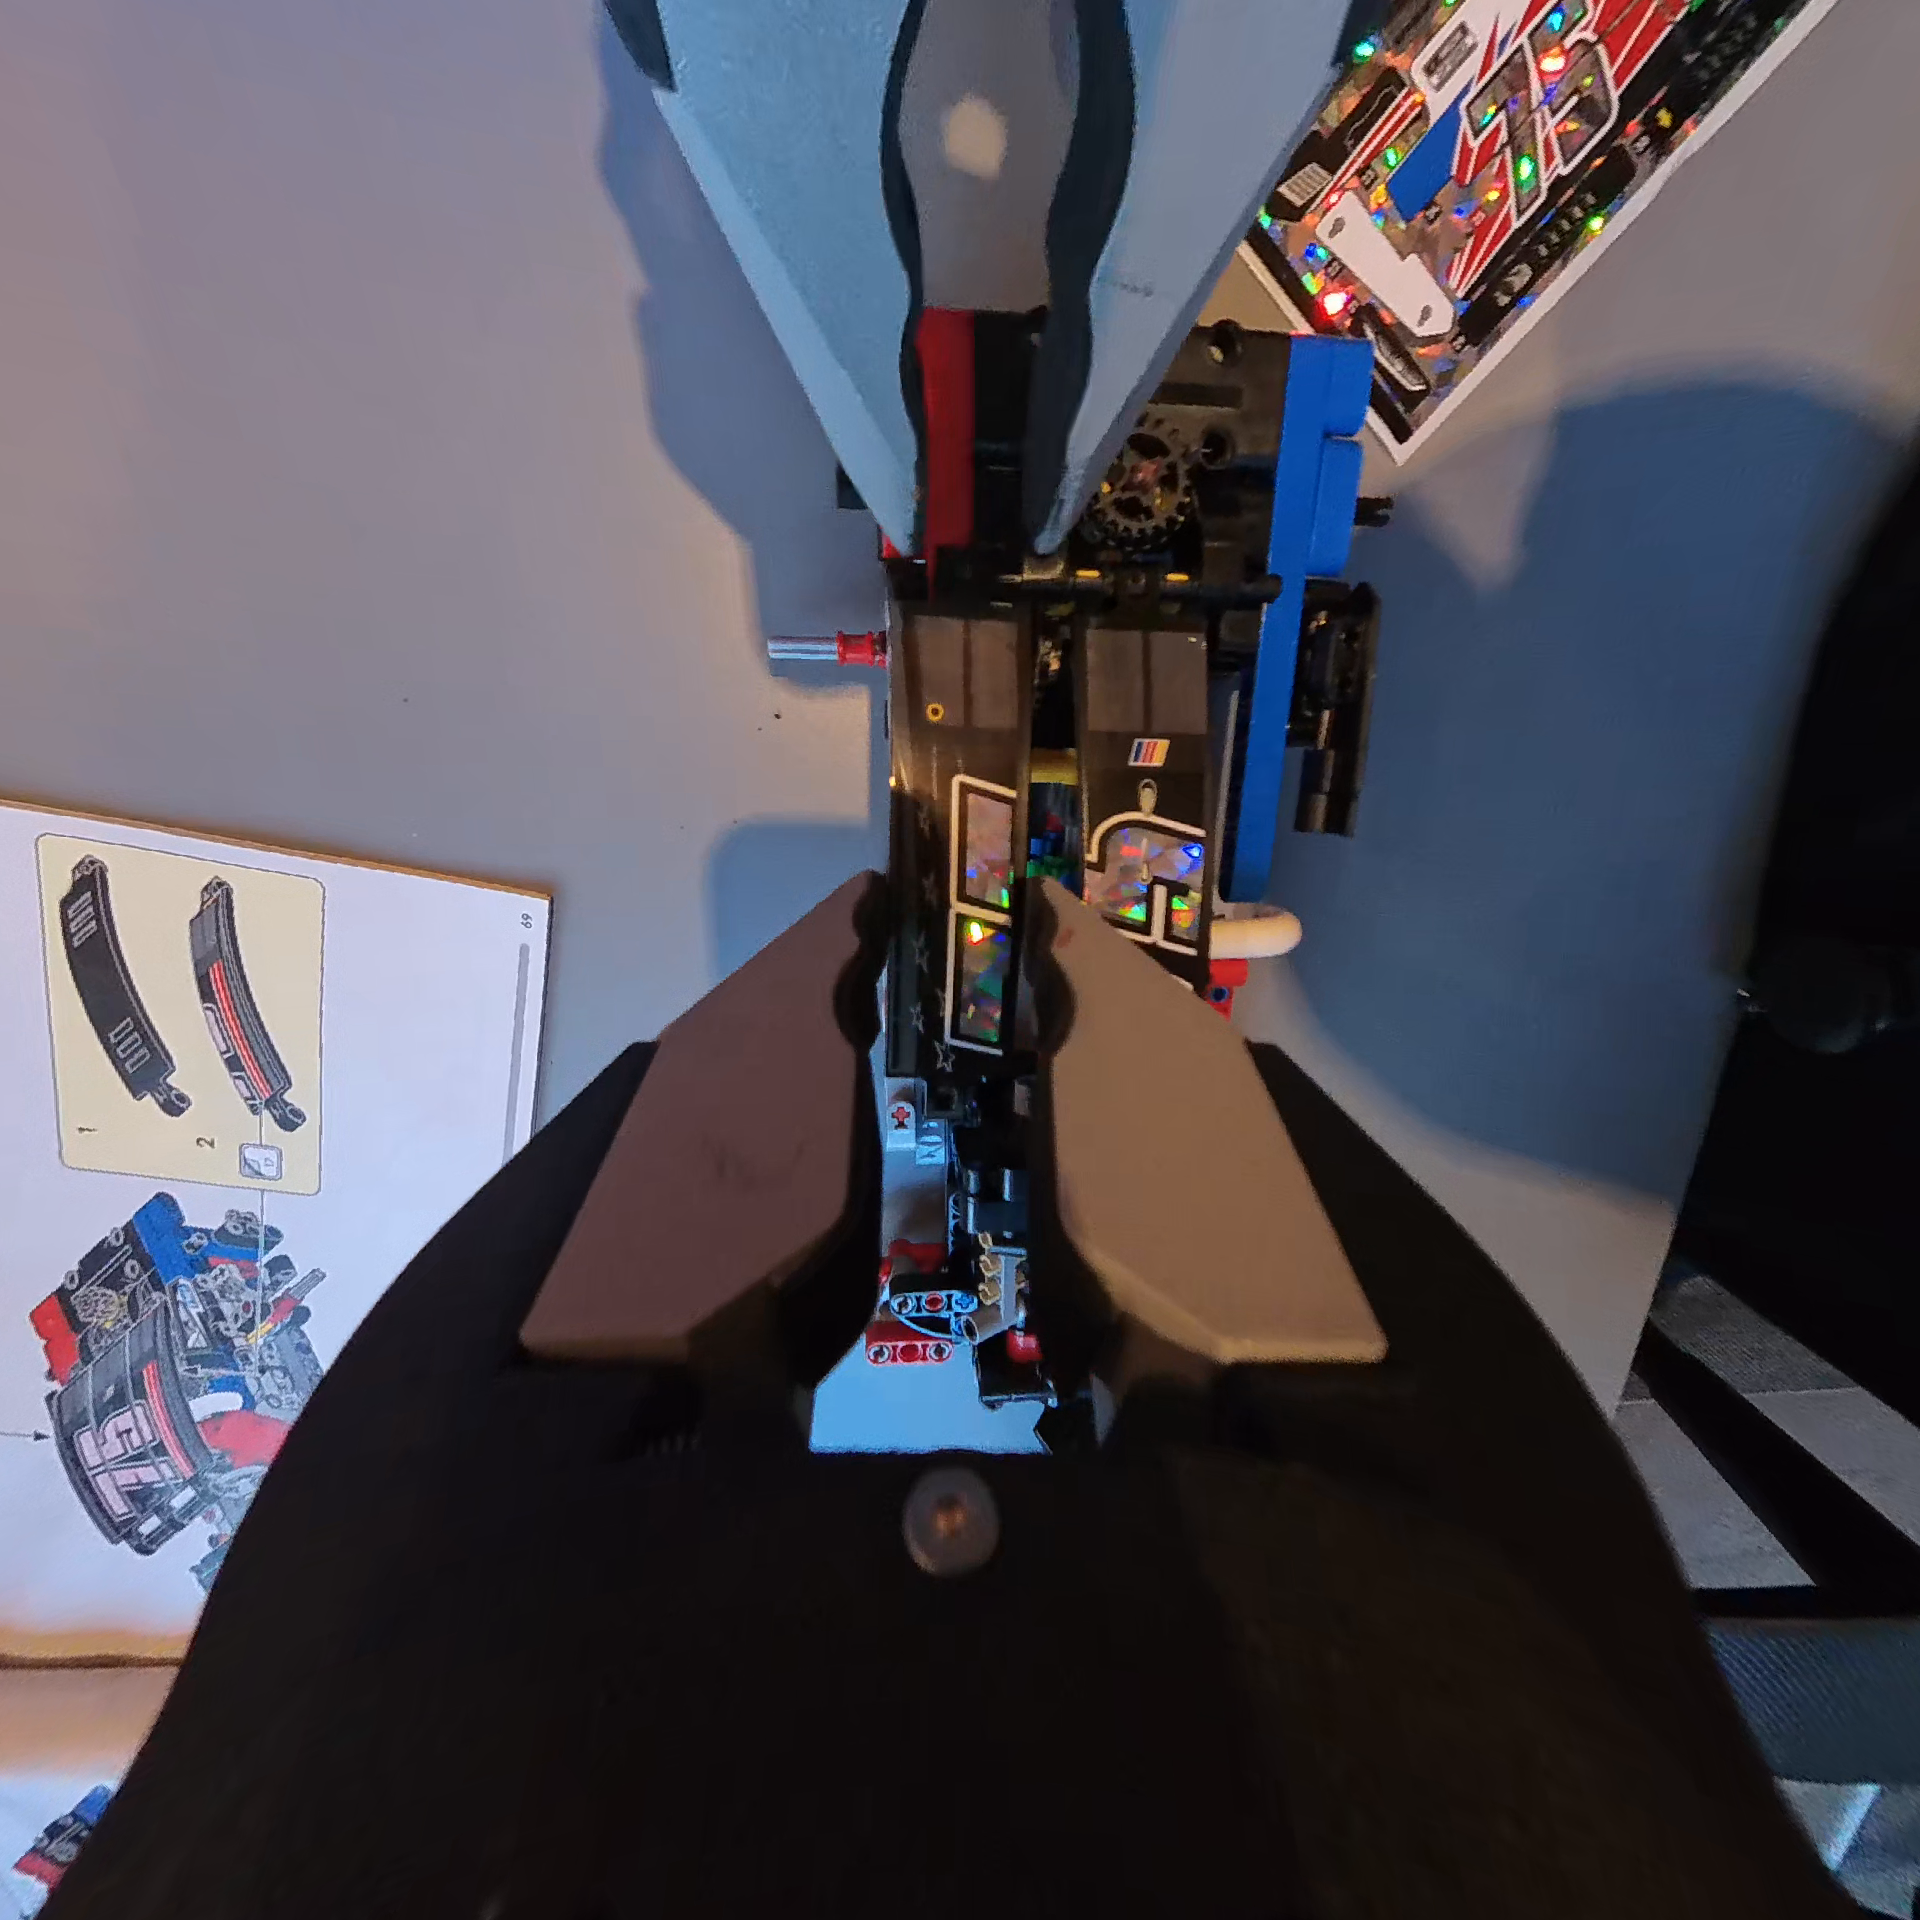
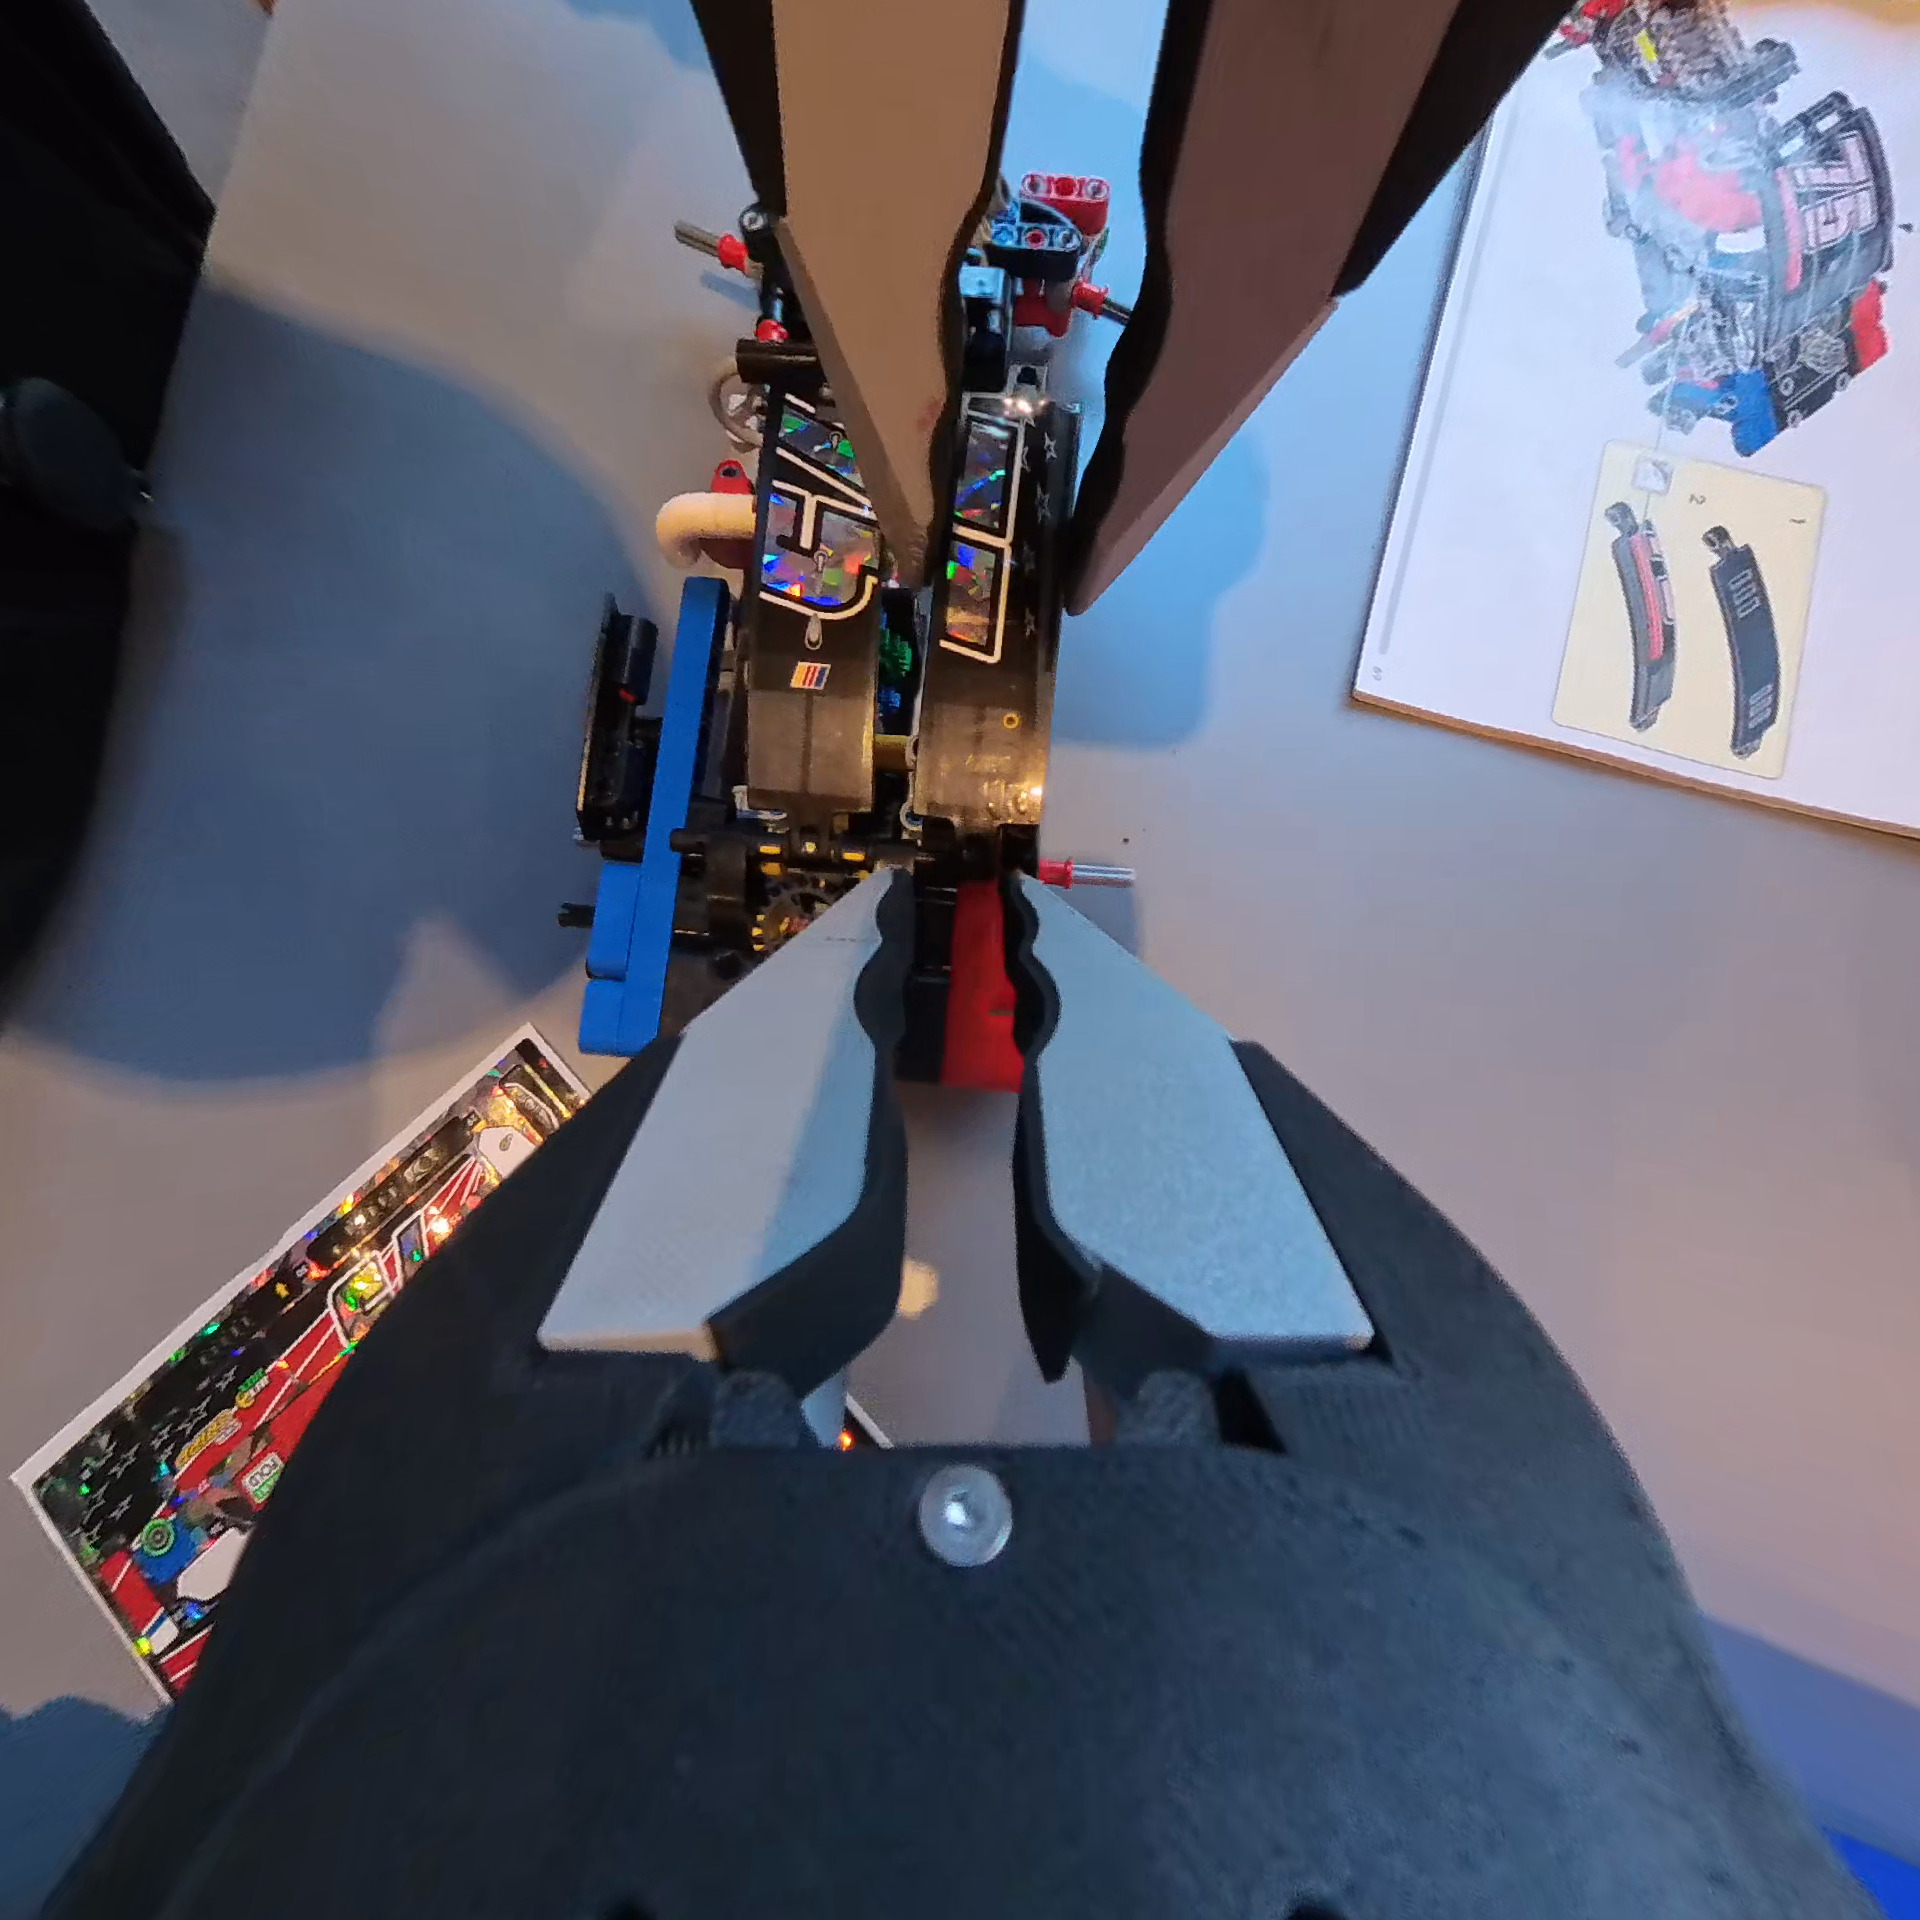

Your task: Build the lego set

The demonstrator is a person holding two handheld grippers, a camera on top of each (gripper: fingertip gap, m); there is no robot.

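Between the brown fingers of the left tool (image 1: 956, 914) sits one black curved panel (image 1: 961, 831) of the lego car (image 1: 1101, 790), pinched at its shiny-stickered end. Opposite, the grey-fingered right tool (image 2: 956, 894) is closed on the red and black block (image 2: 971, 987) at the car's far end. Beside the held panel lies a second black panel (image 1: 1148, 790), then a blue side piece (image 1: 1299, 644). Farther out on the grey bench (image 1: 312, 416) lie an open instruction booklet (image 1: 260, 1195) and a glittering sticker sheet (image 2: 291, 1382).
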